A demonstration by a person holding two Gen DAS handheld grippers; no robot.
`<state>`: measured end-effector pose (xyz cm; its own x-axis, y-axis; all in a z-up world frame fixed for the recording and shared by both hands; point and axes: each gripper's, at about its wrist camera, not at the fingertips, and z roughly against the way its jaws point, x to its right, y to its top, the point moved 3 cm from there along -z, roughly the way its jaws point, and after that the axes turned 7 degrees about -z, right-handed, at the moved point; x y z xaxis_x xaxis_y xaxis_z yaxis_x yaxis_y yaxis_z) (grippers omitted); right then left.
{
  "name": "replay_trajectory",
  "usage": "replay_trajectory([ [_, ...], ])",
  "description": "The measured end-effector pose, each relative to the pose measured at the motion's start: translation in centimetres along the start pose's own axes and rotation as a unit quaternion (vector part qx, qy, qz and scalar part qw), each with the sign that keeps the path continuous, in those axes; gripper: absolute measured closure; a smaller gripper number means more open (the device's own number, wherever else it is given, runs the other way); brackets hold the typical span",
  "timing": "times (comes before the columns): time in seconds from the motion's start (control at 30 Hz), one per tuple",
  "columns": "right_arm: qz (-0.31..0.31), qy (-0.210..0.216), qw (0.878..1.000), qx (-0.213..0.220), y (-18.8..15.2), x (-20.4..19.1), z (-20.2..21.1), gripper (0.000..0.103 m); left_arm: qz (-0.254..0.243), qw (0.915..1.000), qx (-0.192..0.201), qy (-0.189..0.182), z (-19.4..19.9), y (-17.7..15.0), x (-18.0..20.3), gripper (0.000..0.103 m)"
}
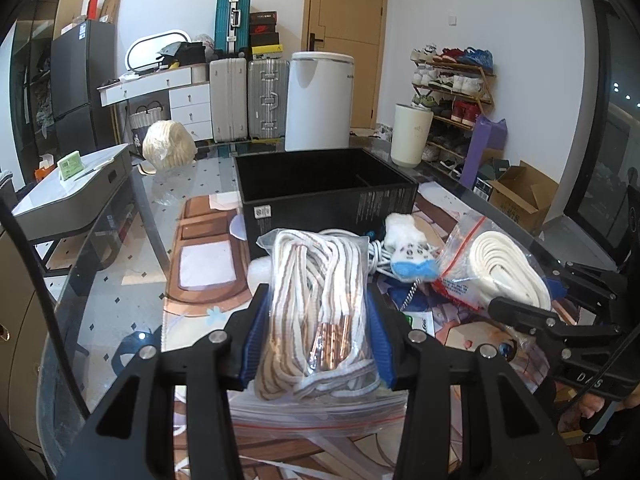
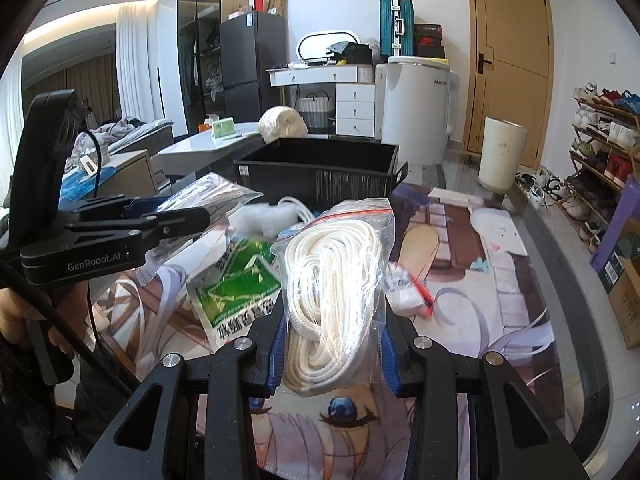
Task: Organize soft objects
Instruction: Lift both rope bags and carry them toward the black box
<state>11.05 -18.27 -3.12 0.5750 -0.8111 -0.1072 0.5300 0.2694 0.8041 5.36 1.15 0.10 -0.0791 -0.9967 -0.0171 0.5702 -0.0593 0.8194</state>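
Note:
My left gripper [image 1: 318, 312] is shut on a clear bag of white-and-brown striped cord [image 1: 316, 304] and holds it above the table, in front of the black box [image 1: 324, 184]. My right gripper [image 2: 334, 336] is shut on a clear zip bag of white rope [image 2: 332, 292]; it also shows in the left wrist view [image 1: 504, 272] at the right. The black open box [image 2: 320, 168] stands behind both. A white-and-blue plush toy [image 1: 412, 252] lies between the two bags. The left gripper shows at the left of the right wrist view [image 2: 168, 216].
A green-printed packet [image 2: 236, 284] and more zip bags [image 1: 316, 412] lie on the printed table mat [image 2: 460, 264]. A cream cylinder bin [image 1: 412, 136] and a wrapped yarn bundle [image 1: 168, 144] stand at the far table edge. Suitcases, a shoe rack and a door lie beyond.

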Motion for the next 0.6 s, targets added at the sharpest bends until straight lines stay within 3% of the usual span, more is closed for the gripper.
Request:
replay_trajectory([
  [0.6,-0.008,0.041,0.999,0.025,6.0,0.0,0.1,0.064,-0.005,0.9991,0.036,0.022,1.6,3.3,-1.2,0.058],
])
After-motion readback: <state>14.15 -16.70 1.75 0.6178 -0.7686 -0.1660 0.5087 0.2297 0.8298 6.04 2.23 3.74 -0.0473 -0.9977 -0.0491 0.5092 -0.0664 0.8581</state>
